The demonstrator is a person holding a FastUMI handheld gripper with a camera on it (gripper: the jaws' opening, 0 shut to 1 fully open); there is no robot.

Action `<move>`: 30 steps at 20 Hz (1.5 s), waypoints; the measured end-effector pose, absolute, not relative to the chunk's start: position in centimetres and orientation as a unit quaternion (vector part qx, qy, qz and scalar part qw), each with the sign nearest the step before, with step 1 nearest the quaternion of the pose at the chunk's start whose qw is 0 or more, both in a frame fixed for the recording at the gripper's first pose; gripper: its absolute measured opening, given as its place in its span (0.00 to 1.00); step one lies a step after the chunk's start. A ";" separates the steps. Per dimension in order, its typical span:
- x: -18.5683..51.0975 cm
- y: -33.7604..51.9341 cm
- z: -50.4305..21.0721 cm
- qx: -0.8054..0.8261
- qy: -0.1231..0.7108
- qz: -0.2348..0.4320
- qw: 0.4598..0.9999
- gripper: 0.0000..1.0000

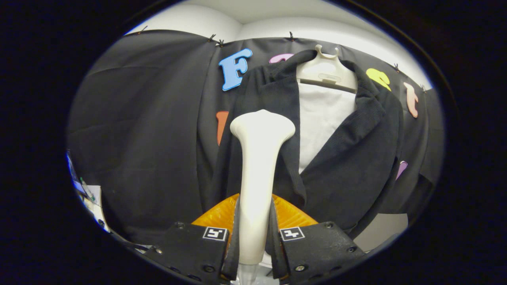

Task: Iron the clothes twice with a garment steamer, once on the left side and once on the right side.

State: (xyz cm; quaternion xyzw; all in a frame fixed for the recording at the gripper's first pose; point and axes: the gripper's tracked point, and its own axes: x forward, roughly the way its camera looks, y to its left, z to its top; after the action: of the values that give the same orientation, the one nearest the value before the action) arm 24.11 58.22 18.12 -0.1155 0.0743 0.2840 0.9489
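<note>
Left panel: your steamer head sits against the jacket's left front, so draw it straight along that panel.
Tool: both fingers clamp the handle; keep it upright.
Right panel: untouched under the hanger; do it next.

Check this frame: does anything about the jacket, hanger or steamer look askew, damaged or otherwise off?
Nothing stands out. The gripper is shut on the white steamer, which stands upright between the fingers with its head against the dark jacket. The jacket hangs open on its white hanger, lapels folded back over a white panel. No tears or spills show.
</note>
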 end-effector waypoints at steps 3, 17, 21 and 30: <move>23.8 57.8 16.8 -0.120 0.086 0.283 0.948 0.35; 22.7 56.2 10.7 -0.117 0.152 0.284 0.939 0.35; 22.9 55.5 8.6 -0.111 0.174 0.282 0.937 0.35; 22.6 54.0 4.9 -0.107 0.211 0.282 0.930 0.35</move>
State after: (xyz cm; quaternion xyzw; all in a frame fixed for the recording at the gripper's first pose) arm 22.65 54.01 4.86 -0.1074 0.2115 0.2818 0.9297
